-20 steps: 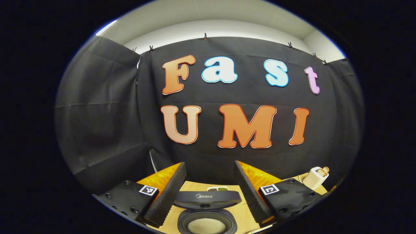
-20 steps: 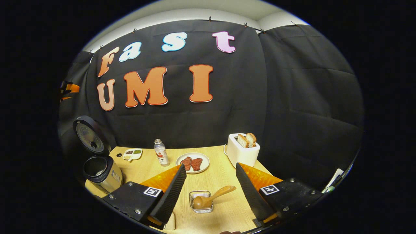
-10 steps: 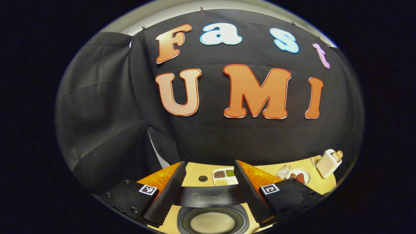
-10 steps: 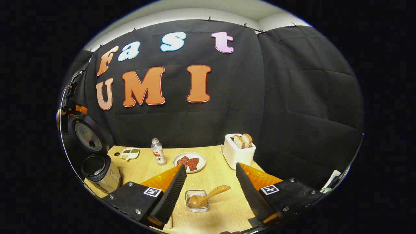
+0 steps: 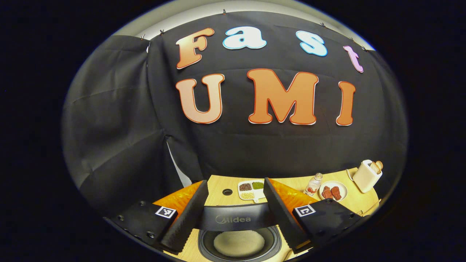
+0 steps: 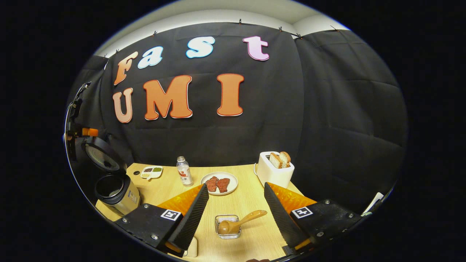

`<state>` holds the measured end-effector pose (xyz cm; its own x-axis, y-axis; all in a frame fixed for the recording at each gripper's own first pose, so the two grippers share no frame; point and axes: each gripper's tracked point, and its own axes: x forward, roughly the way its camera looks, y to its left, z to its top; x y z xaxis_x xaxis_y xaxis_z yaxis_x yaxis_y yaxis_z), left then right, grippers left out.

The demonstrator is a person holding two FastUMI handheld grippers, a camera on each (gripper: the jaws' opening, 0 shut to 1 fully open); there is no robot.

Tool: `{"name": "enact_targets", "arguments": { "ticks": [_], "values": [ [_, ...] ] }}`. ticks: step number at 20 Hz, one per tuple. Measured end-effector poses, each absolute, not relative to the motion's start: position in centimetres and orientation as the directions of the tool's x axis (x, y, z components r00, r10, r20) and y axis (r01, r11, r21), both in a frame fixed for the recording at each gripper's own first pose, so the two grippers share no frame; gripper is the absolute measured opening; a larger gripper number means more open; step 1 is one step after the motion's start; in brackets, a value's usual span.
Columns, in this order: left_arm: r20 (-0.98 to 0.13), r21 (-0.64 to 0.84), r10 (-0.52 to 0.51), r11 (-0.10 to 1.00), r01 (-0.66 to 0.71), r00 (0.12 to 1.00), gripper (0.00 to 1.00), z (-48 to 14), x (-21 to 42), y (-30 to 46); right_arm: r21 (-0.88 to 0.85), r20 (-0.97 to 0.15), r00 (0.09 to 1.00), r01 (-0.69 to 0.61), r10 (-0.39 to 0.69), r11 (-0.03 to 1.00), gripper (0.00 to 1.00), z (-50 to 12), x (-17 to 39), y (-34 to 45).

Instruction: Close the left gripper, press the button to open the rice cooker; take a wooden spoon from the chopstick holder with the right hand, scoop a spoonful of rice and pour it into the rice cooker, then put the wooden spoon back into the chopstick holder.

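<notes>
the wooden spoon (image 6: 240, 221) is lying just ahead between the right gripper (image 6: 236, 203)'s spread fingers — handle slanting up-right; left gripper (image 5: 233, 203) is gaping too.

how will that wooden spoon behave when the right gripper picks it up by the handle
The wooden spoon looks rigid, so it probably won't flex. Its rounded handle leans out of the holder and may twist between the pads. It is likely light.

One rice cooker (image 6: 115, 189), one bottle (image 6: 184, 171), one toaster (image 6: 273, 171), one plate (image 6: 218, 183), one wooden spoon (image 6: 240, 222), two bread slices (image 6: 280, 159).
</notes>
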<state>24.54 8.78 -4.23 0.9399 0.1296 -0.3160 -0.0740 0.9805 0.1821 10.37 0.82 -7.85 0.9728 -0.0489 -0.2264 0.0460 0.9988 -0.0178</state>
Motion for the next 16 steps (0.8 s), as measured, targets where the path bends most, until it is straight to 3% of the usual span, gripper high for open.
{"name": "enact_targets", "arguments": {
  "ticks": [9,16],
  "values": [
    [-0.317,0.142,0.13,0.986,-0.089,0.939,1.0,-11.8,15.6,8.1,0.015,-0.242,0.97,0.003,0.0,1.0,0.95,-8.4,9.4,1.9],
    [-0.283,0.158,0.147,0.982,-0.105,0.948,0.98,-18.1,12.3,8.5,0.016,-0.264,0.965,0.015,-0.011,1.0,0.95,-9.3,7.8,0.9]
  ]
}}
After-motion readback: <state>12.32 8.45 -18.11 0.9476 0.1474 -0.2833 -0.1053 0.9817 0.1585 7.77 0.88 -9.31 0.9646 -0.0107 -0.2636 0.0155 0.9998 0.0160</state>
